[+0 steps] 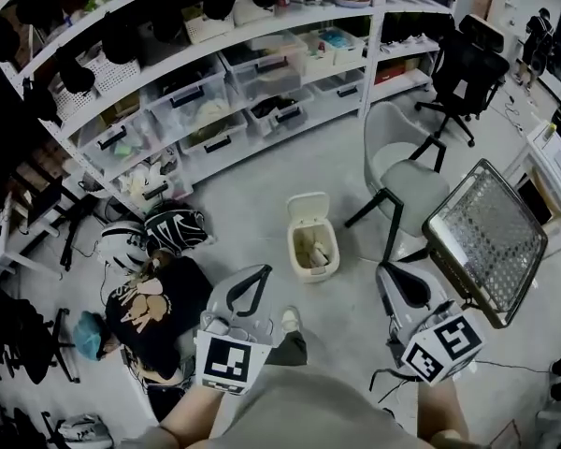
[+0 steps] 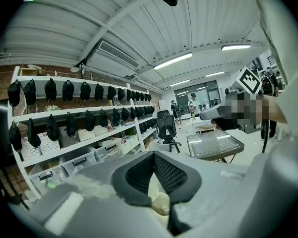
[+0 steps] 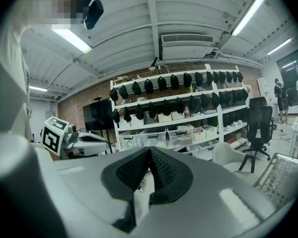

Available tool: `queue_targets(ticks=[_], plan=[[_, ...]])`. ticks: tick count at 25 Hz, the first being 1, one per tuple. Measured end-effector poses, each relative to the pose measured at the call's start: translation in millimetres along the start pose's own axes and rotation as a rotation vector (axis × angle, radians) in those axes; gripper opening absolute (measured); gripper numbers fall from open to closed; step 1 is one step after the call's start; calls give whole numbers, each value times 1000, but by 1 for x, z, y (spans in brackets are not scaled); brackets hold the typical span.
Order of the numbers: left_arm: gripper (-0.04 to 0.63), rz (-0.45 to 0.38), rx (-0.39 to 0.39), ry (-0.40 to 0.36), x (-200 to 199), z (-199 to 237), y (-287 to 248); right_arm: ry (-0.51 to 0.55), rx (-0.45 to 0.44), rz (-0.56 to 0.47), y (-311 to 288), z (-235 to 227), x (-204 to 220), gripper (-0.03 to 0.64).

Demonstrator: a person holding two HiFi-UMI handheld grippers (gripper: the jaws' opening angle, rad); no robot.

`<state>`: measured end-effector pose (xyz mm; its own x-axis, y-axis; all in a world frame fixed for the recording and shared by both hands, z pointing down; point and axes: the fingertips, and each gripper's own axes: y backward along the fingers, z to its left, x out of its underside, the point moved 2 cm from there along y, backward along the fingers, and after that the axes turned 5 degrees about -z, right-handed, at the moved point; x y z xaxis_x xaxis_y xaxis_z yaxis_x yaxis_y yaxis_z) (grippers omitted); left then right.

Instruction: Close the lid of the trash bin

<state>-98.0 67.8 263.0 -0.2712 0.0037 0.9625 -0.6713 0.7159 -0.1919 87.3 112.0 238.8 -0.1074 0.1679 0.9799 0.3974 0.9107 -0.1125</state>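
A small cream trash bin (image 1: pixel 314 251) stands on the grey floor in the middle of the head view. Its lid (image 1: pixel 308 210) is tipped up and back, and the inside shows some rubbish. My left gripper (image 1: pixel 260 271) is held low at the bin's near left, apart from it, jaws shut and empty. My right gripper (image 1: pixel 391 273) hangs to the bin's near right, also shut on nothing. In the left gripper view the left gripper (image 2: pixel 153 155) points over the room, with a cream shape showing under its pads. In the right gripper view the right gripper (image 3: pixel 149 150) faces the shelves.
A grey chair (image 1: pixel 407 181) stands just right of the bin, a black office chair (image 1: pixel 463 73) behind it. A metal mesh panel (image 1: pixel 486 241) sits at the right. White shelves (image 1: pixel 215 82) with storage boxes line the back. Helmets (image 1: pixel 173 229) and dark clothing (image 1: pixel 154 311) lie on the floor at the left.
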Motion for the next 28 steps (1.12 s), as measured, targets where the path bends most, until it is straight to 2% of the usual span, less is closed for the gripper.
queue_targets(ticks=[6, 12, 15, 20, 28], plan=[[2, 43, 36, 3, 16, 74, -55, -43, 28, 30, -88, -25, 0, 3], [2, 68, 51, -1, 33, 122, -94, -45, 51, 82, -151, -44, 6, 3], [2, 70, 49, 5, 36, 134, -110, -32, 45, 112, -173, -54, 9, 3], [2, 123, 44, 14, 56, 146, -132, -49, 30, 159, -208, -80, 24, 3], [2, 211, -5, 46, 95, 164, -184, -126, -6, 244, -278, -143, 74, 3]])
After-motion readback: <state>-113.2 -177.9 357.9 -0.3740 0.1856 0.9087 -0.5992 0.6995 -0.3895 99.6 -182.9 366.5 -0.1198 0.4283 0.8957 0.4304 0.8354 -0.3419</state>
